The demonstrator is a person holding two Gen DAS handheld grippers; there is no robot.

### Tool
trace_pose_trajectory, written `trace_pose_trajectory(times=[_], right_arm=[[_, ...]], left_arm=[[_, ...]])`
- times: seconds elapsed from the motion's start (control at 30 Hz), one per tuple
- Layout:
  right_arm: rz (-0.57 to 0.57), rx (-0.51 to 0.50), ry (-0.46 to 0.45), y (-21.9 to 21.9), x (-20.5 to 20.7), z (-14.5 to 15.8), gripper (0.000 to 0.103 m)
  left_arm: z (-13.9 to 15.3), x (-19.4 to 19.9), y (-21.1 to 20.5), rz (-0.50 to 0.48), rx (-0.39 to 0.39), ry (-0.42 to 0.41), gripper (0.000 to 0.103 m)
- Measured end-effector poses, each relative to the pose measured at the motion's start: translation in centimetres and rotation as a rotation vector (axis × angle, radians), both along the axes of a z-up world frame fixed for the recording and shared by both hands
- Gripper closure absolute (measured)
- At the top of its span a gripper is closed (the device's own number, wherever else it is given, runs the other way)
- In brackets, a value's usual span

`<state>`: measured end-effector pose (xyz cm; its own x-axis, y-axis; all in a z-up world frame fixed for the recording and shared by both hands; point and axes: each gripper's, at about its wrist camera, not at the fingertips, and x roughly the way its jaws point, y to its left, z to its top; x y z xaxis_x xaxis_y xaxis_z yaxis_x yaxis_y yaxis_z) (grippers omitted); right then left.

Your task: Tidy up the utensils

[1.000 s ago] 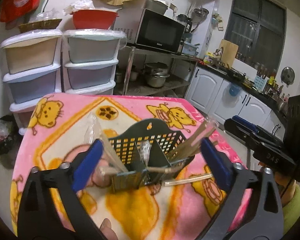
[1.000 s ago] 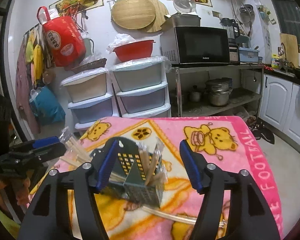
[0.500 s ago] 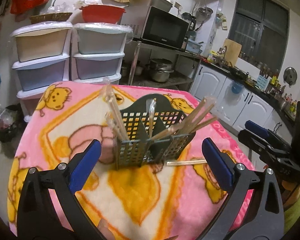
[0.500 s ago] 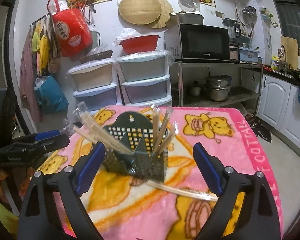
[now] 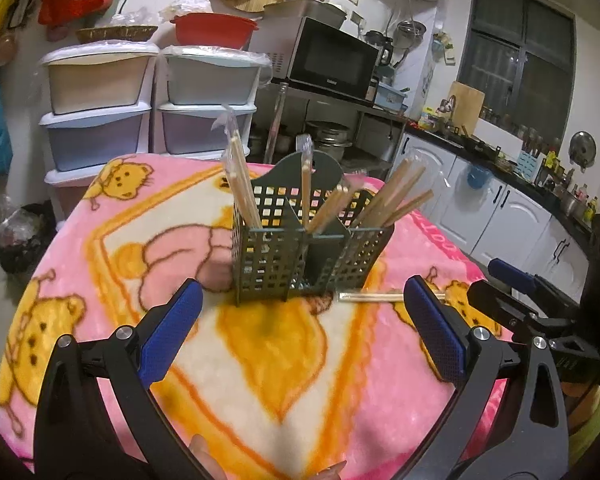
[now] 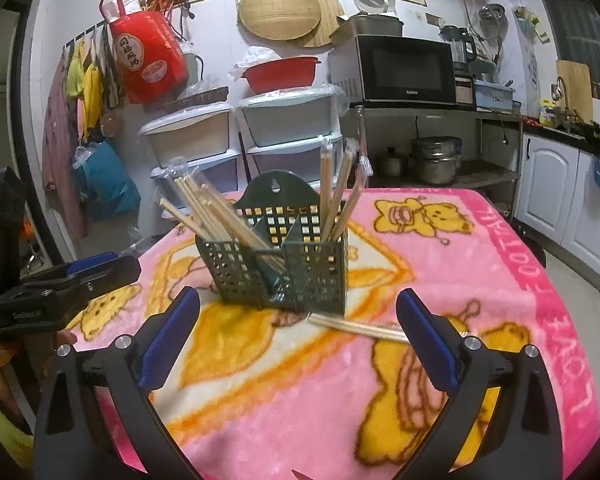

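A dark green perforated utensil holder (image 5: 300,250) stands upright on the pink bear blanket (image 5: 260,380); it also shows in the right wrist view (image 6: 284,268). Wrapped wooden chopsticks (image 5: 240,176) stand in its compartments, seen again in the right wrist view (image 6: 332,192). One wrapped pair (image 5: 376,297) lies flat on the blanket just right of the holder, also in the right wrist view (image 6: 356,326). My left gripper (image 5: 300,332) is open and empty, set back from the holder. My right gripper (image 6: 300,340) is open and empty, also set back.
Stacked plastic drawers (image 5: 100,112) and a metal rack with a microwave (image 5: 328,60) stand behind the table. White kitchen cabinets (image 5: 492,216) run along the right. The blanket (image 6: 500,264) ends at the table edge on the right.
Both grippers have pulled back and down from the holder, which was between their fingers a second ago. The holder now stands free and upright.
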<state>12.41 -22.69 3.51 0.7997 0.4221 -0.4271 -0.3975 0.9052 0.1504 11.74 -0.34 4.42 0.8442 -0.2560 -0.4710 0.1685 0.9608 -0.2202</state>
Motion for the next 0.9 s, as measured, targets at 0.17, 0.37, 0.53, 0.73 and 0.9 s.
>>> trace_pose_trajectory(times=[0.17, 0.37, 0.53, 0.73, 0.9], right_arm=[[-0.016, 0.017, -0.051, -0.1, -1.1, -1.0, 0.007], [-0.045, 0.023, -0.136, -0.2, -2.3, -1.7, 0.007], [-0.079, 0.013, -0.212, -0.4, -3.3, -2.1, 0.007], [-0.114, -0.018, -0.279, -0.2, -4.0, -3.0, 0.007], [-0.114, -0.009, -0.256, -0.3, -3.7, -3.6, 0.007]], left_arm=[[-1.4, -0.9, -0.4, 0.035, 0.016, -0.029, 0.01], [-2.6, -1.4, -0.9, 0.053, 0.041, -0.069, 0.01], [-3.1, -2.1, -1.7, 0.078, 0.079, -0.127, 0.01], [-3.6, -2.7, -1.7, 0.104, 0.083, -0.19, 0.01], [-4.0, -2.4, -1.7, 0.105, 0.086, -0.175, 0.01]])
